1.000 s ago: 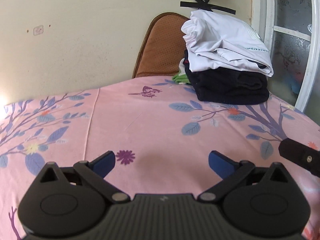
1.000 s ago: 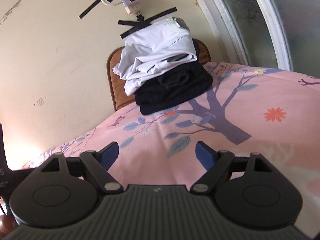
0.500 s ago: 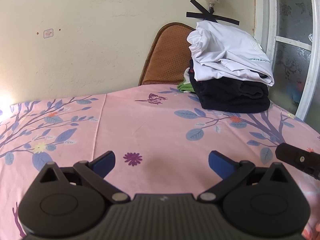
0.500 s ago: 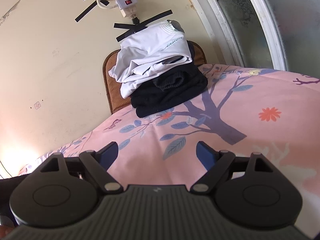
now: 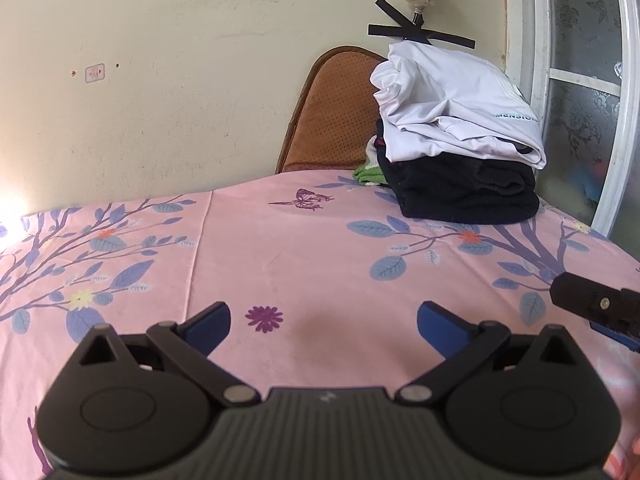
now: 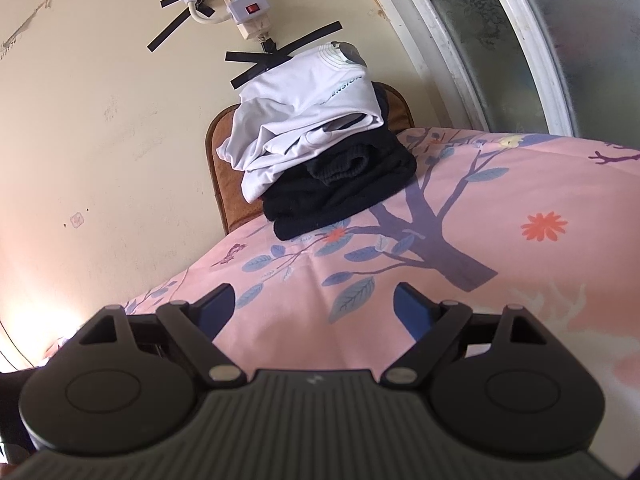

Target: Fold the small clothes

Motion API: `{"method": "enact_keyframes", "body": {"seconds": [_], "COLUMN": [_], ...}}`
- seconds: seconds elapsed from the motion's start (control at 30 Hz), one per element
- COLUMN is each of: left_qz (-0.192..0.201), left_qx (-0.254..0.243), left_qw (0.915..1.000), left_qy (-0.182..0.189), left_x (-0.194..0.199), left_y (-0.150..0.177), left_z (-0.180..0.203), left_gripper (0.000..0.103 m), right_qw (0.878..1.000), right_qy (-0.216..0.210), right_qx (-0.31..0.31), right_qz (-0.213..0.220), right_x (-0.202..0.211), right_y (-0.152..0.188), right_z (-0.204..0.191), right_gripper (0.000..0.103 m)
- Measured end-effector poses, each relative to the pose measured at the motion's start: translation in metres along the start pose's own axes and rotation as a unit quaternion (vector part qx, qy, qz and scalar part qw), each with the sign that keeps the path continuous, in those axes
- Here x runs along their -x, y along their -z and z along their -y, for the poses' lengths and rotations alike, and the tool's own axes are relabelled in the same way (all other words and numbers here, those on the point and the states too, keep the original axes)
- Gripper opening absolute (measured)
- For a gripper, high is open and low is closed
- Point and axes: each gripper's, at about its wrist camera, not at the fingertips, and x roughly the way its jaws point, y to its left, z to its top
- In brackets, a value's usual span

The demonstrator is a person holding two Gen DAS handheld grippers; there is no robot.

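Note:
A pile of folded clothes stands at the far end of the pink flowered sheet: a white shirt lies on top of black garments. A green cloth peeks out behind the pile. My left gripper hovers open over the bare sheet, well short of the pile, nothing between its blue pads. My right gripper is open too, with nothing in it, and also away from the pile. Its tip shows at the right edge of the left wrist view.
A brown padded chair back rises behind the pile against the cream wall. A power strip is taped to the wall above. A white-framed frosted window stands at the right.
Both views have tilted slightly, so the pile sits a bit lower in the left wrist view. Both grippers stay open over the sheet and the clothes have not moved.

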Motion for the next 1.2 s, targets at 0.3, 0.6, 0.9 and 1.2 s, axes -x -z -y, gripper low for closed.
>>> {"method": "enact_keyframes", "body": {"seconds": [0.3, 0.6, 0.9, 1.2], "left_qz": [0.029, 0.048, 0.029, 0.036], "left_qx": [-0.003, 0.012, -0.001, -0.004], "left_qw": [0.9996, 0.9987, 0.9994, 0.9992], "left_qy": [-0.005, -0.013, -0.018, -0.018], "left_x": [0.009, 0.016, 0.011, 0.013], "left_y": [0.002, 0.003, 0.001, 0.001], "left_z": [0.002, -0.005, -0.005, -0.007], "left_gripper": [0.103, 0.103, 0.103, 0.103], "right_qw": [1.0, 1.0, 1.0, 1.0], "right_qy": [-0.002, -0.001, 0.0, 0.0], "right_qx": [-0.006, -0.014, -0.015, -0.016], "right_qz": [0.007, 0.016, 0.017, 0.017], "right_x": [0.003, 0.007, 0.007, 0.007], "right_y": [0.0, 0.001, 0.001, 0.0], "right_z": [0.002, 0.003, 0.004, 0.004], "right_gripper": [0.09, 0.091, 0.091, 0.091]}}
